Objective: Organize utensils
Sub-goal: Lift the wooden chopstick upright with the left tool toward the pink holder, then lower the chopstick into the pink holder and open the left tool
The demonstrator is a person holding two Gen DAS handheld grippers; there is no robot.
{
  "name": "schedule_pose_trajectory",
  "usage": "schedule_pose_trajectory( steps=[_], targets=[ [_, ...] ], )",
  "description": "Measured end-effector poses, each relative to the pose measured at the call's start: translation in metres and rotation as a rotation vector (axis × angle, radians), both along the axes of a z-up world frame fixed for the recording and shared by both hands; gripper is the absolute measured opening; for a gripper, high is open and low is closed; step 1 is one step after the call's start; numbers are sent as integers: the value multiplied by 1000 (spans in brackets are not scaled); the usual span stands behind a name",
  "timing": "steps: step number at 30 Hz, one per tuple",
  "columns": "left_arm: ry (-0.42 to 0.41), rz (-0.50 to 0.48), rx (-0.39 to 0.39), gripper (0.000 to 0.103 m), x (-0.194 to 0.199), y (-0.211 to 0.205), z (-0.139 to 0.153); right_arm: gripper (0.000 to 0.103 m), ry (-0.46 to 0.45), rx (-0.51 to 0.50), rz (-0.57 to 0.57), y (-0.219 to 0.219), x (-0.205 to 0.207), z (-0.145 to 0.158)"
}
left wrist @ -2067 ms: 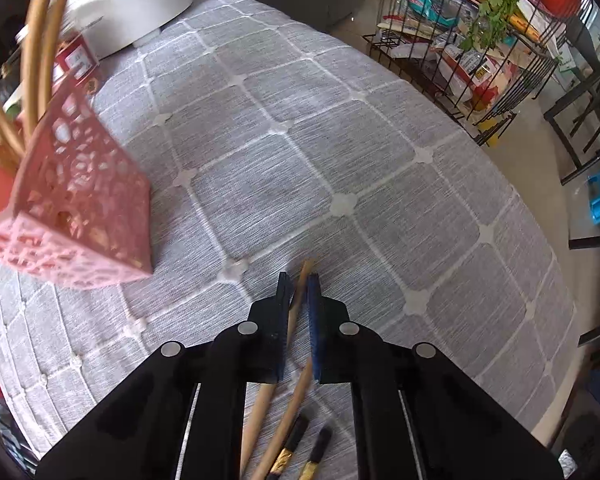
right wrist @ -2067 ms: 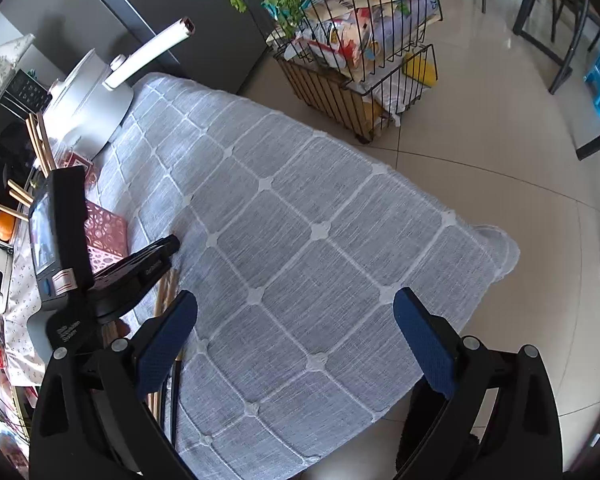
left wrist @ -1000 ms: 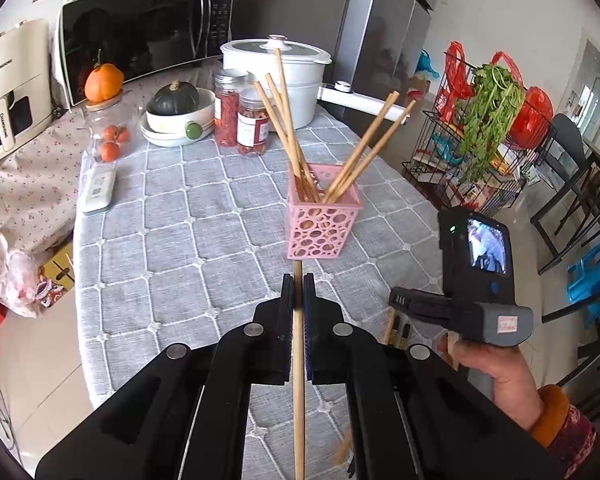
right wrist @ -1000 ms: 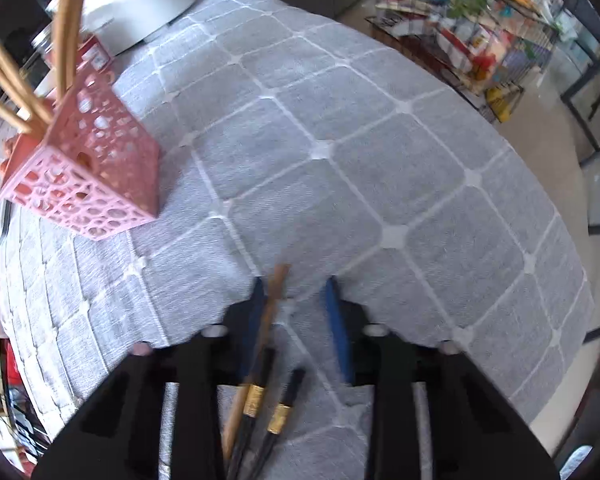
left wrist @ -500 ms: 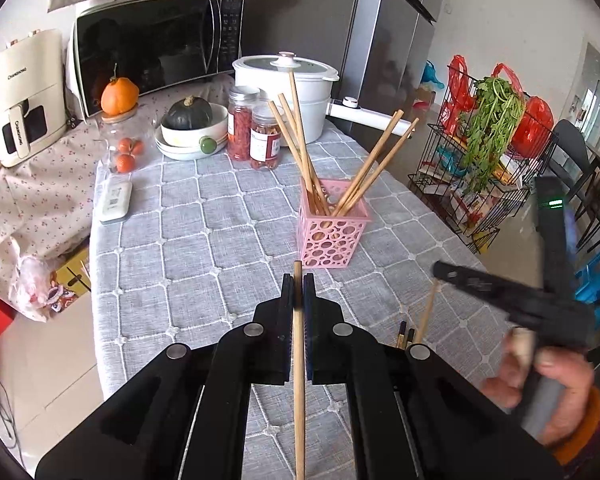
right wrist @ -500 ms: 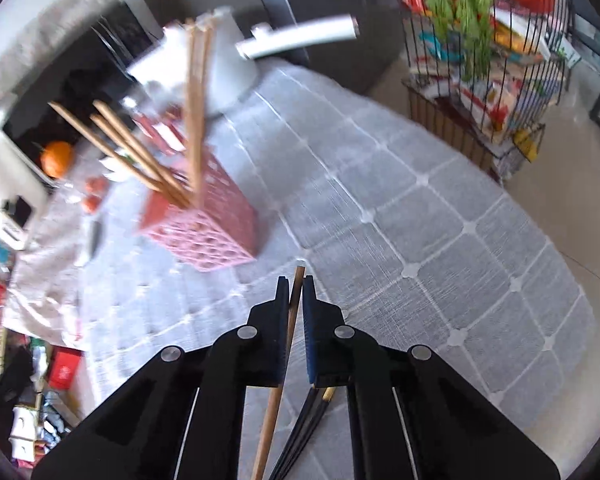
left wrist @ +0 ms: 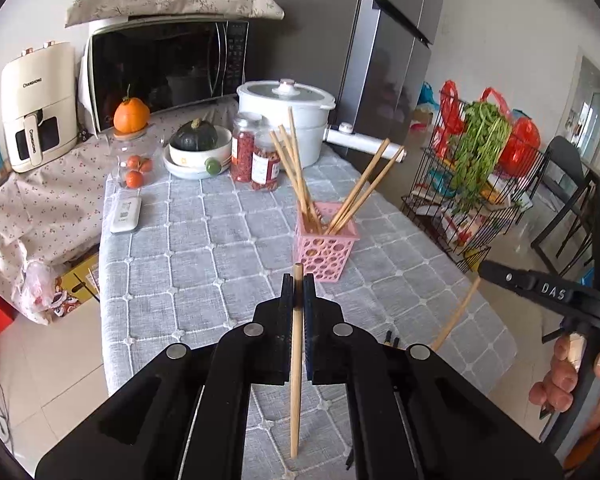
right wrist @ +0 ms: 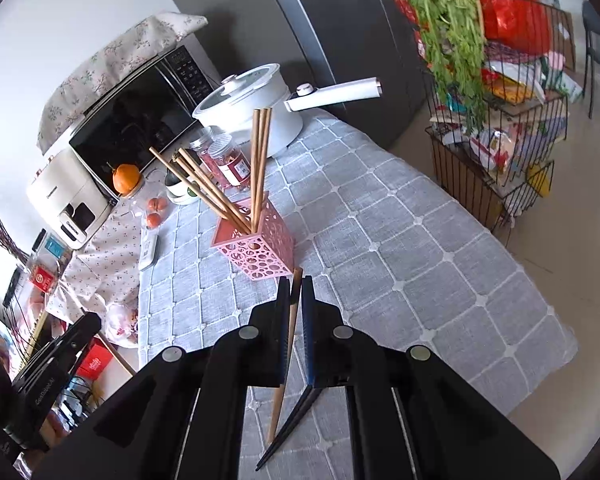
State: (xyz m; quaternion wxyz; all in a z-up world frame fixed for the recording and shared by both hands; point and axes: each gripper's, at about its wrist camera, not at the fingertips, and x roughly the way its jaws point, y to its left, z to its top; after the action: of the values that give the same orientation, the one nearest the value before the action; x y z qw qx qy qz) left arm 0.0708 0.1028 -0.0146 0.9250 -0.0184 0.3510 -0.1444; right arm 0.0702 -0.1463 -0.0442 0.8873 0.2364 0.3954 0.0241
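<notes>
Left hand-held gripper (left wrist: 298, 294) clamped on a wooden chopstick (left wrist: 296, 364) above the grey worktop (left wrist: 188, 272), pink holder (left wrist: 325, 248) of chopsticks just ahead, right hand-held gripper (right wrist: 295, 296) pinching another wooden chopstick (right wrist: 286, 352), black chopsticks (right wrist: 288, 428) lying below, pink holder (right wrist: 260, 254) close in front

Five wooden chopsticks (left wrist: 300, 184) stand in one pink holder (left wrist: 326, 250); each of two hand-held grippers holds one more; two red-filled jars (left wrist: 256, 154) beyond.

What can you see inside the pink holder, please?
Five wooden chopsticks stand leaning in the pink holder, three one way and two the other. Their lower ends are hidden by its perforated walls.
</notes>
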Motion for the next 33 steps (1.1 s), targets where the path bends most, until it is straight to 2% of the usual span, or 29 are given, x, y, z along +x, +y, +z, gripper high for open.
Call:
schedule_pose_trajectory(
  steps=[7, 14, 18, 25, 33],
  targets=[
    [-52, -8, -65, 4, 2, -5, 31, 5, -79, 17, 1, -5, -15, 36],
    [-129, -18, -117, 4, 28, -22, 91, 5, -183, 61, -33, -25, -14, 91],
    [-174, -1, -126, 4, 43, -31, 117, 5, -216, 100, -43, -38, -11, 111],
    [-205, 30, -118, 4, 72, -41, 129, 5, -243, 83, -70, -52, -1, 129],
    [-208, 90, -100, 4, 116, -46, 117, 5, -232, 76, -66, -51, 22, 127]
  ],
)
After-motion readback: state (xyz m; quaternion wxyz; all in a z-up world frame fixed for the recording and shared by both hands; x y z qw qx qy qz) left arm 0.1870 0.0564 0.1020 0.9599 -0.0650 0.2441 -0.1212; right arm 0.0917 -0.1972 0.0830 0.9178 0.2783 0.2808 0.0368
